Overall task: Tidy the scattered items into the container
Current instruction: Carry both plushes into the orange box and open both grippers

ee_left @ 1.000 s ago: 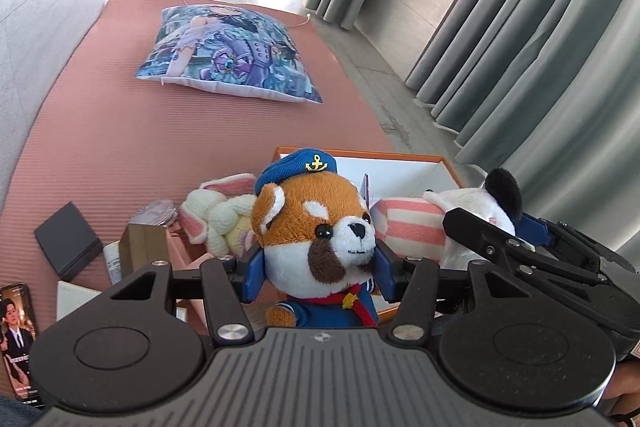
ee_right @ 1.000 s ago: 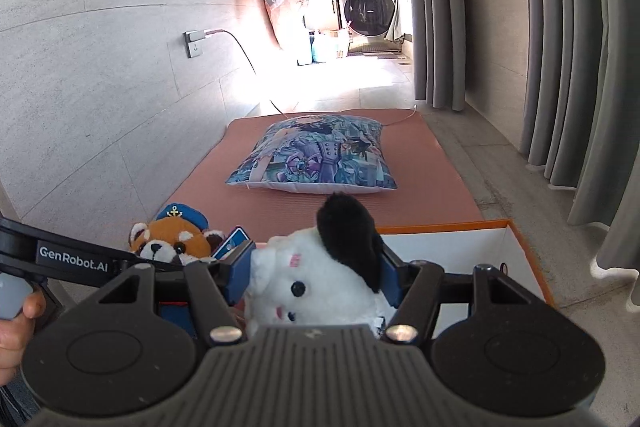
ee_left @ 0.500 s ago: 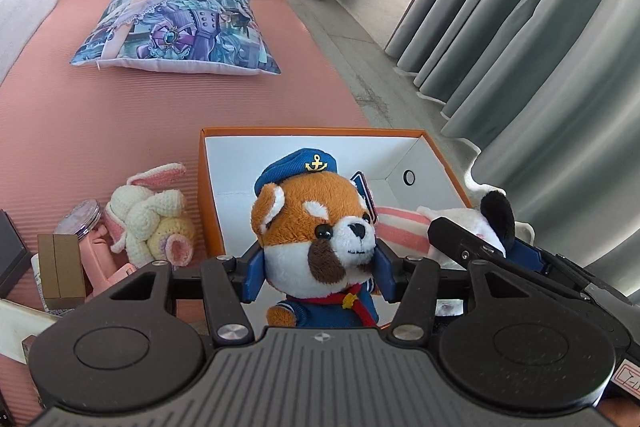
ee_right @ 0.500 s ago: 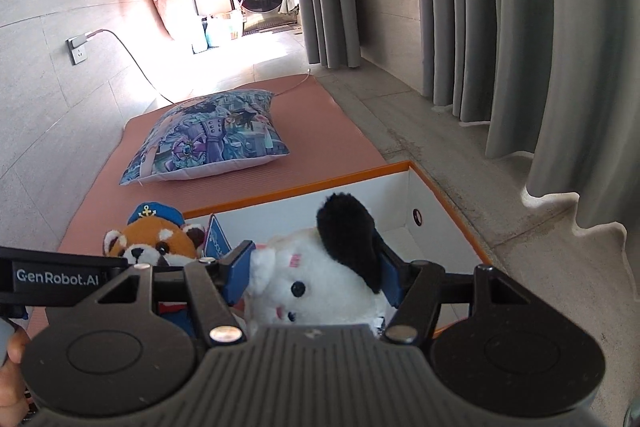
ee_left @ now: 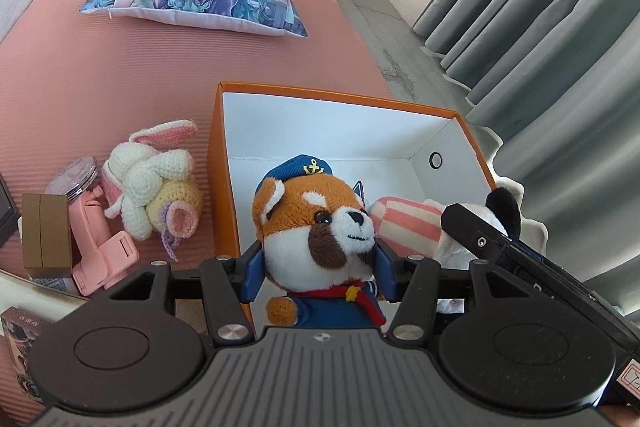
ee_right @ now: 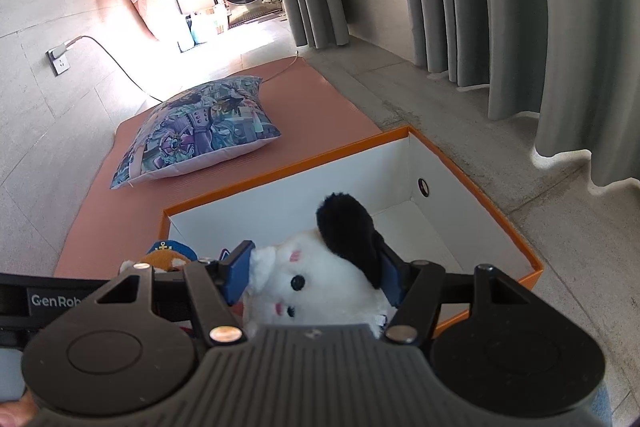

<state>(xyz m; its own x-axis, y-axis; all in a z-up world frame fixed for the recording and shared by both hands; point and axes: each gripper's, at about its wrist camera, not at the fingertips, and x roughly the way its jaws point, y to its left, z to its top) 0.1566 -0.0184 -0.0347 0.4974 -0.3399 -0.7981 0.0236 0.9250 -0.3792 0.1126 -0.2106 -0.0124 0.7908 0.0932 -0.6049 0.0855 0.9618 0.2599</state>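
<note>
Pink mat (ee_left: 100, 75), orange box (ee_left: 218, 163) near; left gripper (ee_left: 318, 267) clamps red panda plush (ee_left: 316, 227), right gripper (ee_right: 316, 279) clamps white plush (ee_right: 320, 287); lower well inside before releasing.

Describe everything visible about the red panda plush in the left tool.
The orange-and-white red panda plush toy wears a blue sailor cap with a gold anchor, a blue suit and a red neckerchief. It sits upright, facing right, clamped at head height by the left tool above the near end of the orange cardboard box.

Orange box (ee_left: 214, 163) with white inside, salmon-pink ribbed mat (ee_left: 80, 75), grey curtains (ee_left: 540, 7)
</note>
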